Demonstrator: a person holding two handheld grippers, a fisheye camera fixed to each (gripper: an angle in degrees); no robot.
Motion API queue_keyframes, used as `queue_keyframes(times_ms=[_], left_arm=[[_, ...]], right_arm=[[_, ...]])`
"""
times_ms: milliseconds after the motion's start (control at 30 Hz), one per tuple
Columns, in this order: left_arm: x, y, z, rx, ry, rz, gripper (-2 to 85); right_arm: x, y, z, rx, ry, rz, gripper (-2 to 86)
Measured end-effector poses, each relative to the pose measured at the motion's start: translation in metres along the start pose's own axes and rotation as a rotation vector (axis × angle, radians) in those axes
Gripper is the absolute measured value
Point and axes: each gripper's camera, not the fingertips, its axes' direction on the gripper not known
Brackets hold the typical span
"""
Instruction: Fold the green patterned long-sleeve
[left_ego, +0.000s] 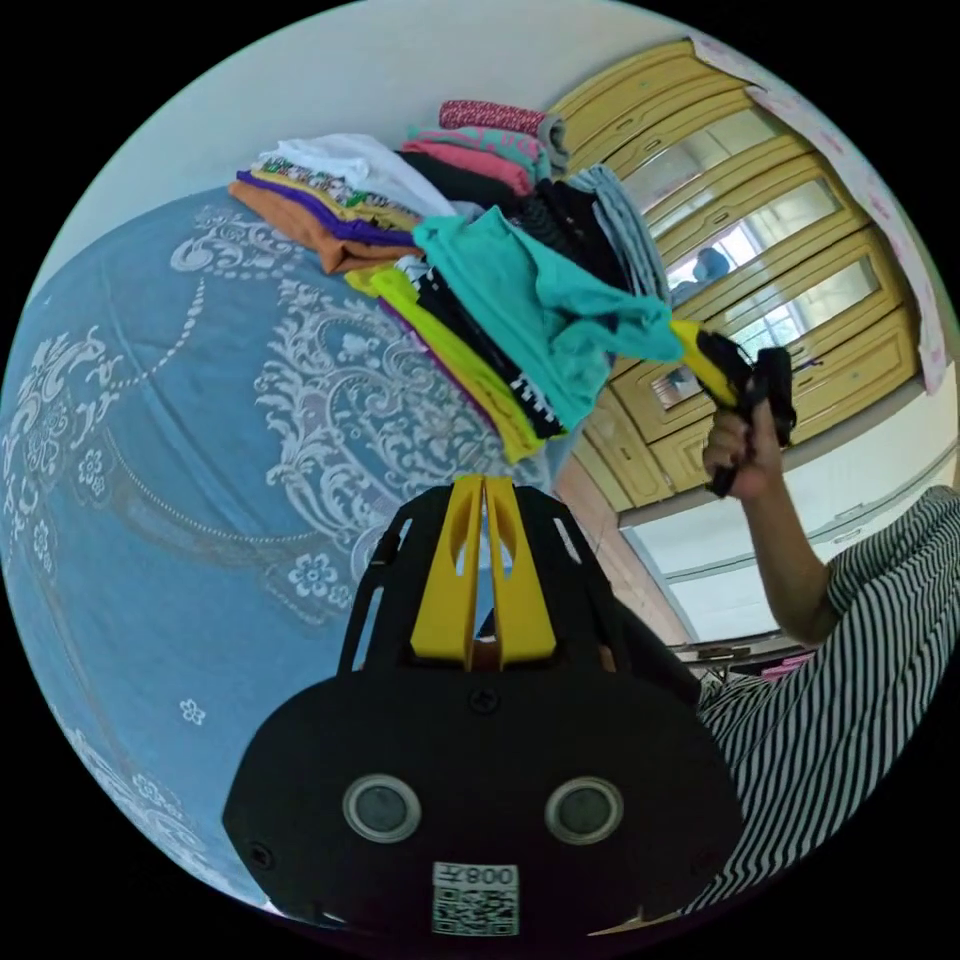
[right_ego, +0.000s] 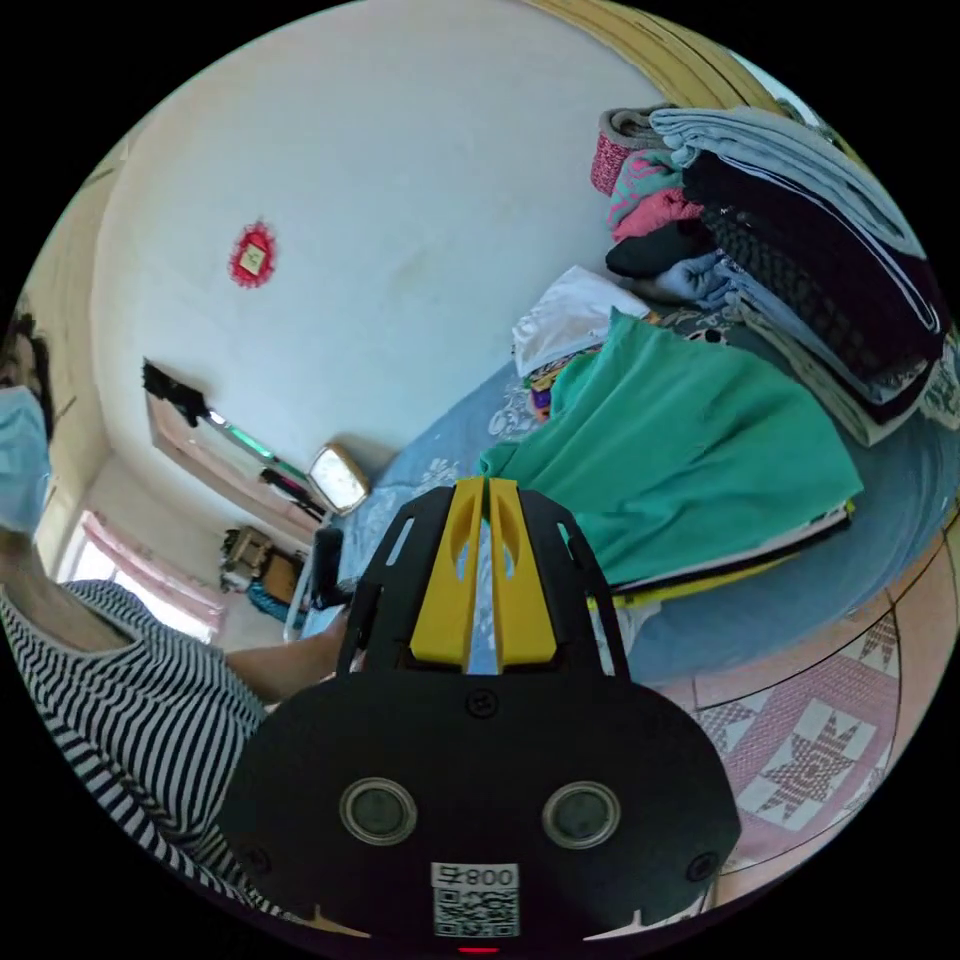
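Clothes stacks (left_ego: 480, 250) on bed (left_ego: 180, 450), cabinet (left_ego: 760, 250) beside

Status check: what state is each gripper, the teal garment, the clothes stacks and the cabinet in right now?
left gripper: fingers shut, empty, over the bedspread.
right gripper: fingers shut, tips at the teal garment's corner; grip unclear.
teal garment: spread loosely atop a pile, not folded.
clothes stacks: folded.
cabinet doors: closed.

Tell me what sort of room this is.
Most likely a bedroom in a home: a bed under a blue patterned bedspread, stacks of folded clothes on it, and a yellow wooden wardrobe with glass panels by a tiled floor.
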Motion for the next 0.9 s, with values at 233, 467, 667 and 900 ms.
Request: queue_keyframes(times_ms=[233,467,667,900], left_arm=[[0.006,-0.053,-0.014,0.066,0.062,0.074,1.1],[0.007,-0.103,-0.018,0.109,0.097,0.118,3.2],[-0.008,-0.14,-0.01,0.139,0.217,0.063,6.0],[-0.044,-0.172,0.019,0.062,0.291,-0.066,7.8]], right_arm=[[0.012,-0.001,-0.124,0.064,-0.152,-0.015,0.4],[0.038,-0.029,-0.279,0.31,-0.169,-0.035,0.4],[0.068,-0.048,-0.325,0.387,-0.182,-0.002,0.3],[0.096,-0.083,-0.356,0.448,-0.209,0.01,0.4]])
